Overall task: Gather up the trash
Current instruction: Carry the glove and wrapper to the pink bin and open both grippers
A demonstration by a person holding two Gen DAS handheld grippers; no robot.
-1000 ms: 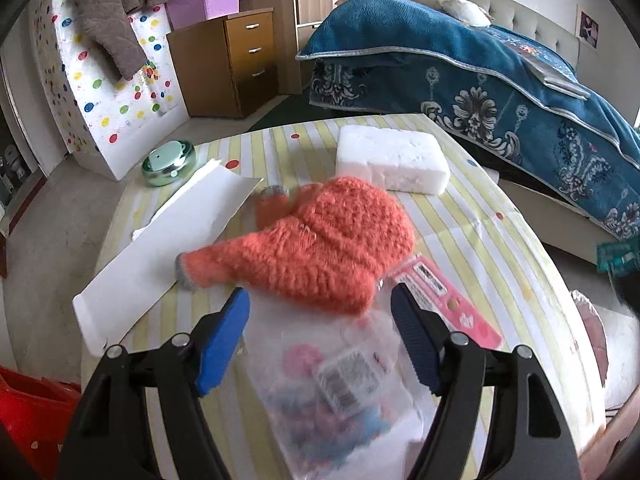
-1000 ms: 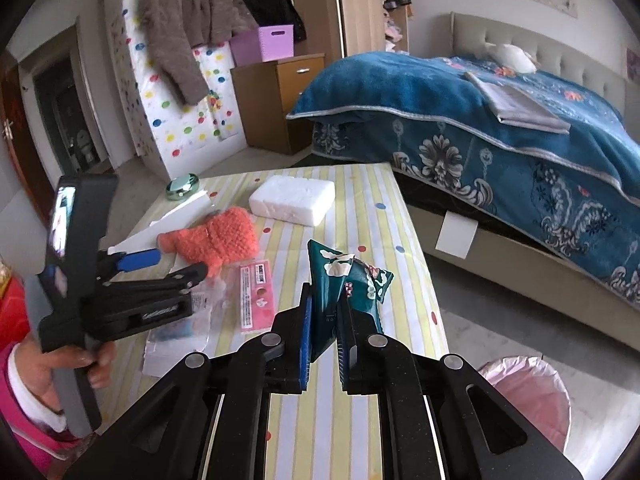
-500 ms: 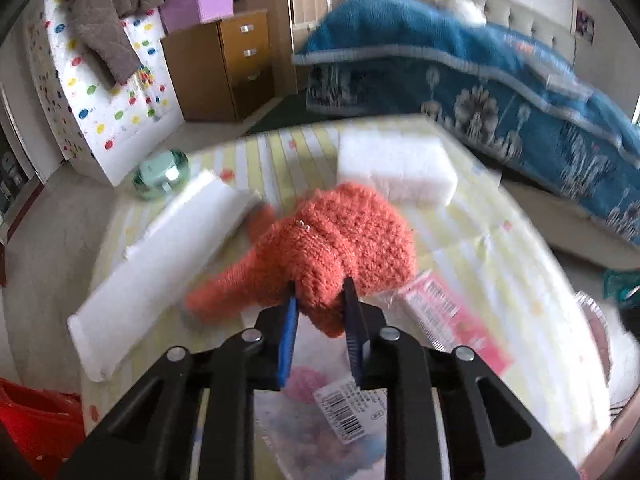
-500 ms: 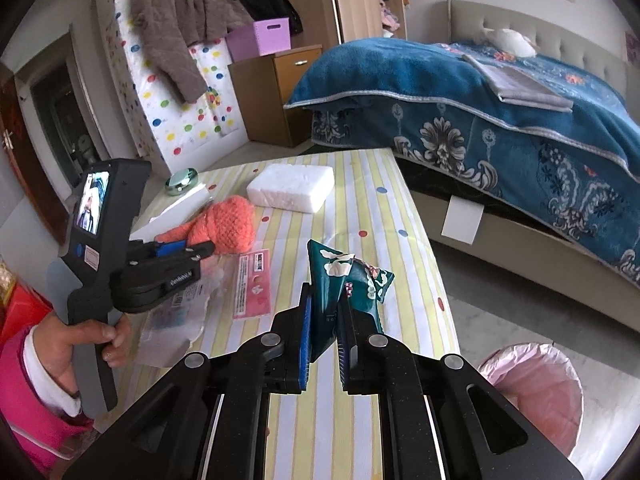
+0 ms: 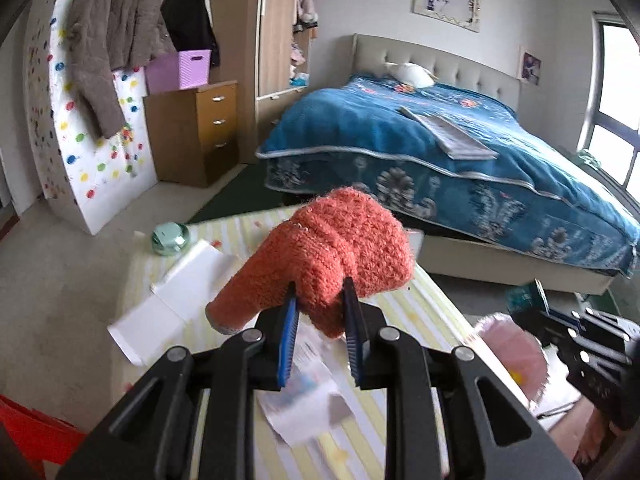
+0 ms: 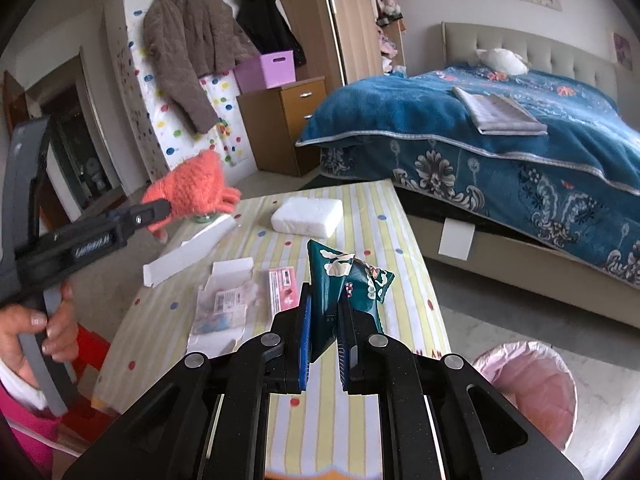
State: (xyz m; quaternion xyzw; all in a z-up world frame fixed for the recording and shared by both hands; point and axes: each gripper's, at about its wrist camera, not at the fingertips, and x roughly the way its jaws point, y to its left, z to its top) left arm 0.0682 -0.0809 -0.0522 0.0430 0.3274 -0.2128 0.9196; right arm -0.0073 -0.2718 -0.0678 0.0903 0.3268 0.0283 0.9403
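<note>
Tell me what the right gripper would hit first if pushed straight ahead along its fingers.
Probably the striped table just past the teal wrapper that the right gripper holds; depth is unclear.

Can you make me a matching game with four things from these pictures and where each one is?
Things:
1. orange glove
2. teal snack bag
3. white foam block
4. pink-lined bin

Places:
A. lying on the striped table
B. on the floor beside the table
C. pinched in the left hand-held gripper, up in the air
D. pinched in the right hand-held gripper

Right pairs: 1-C, 2-D, 3-A, 4-B
</note>
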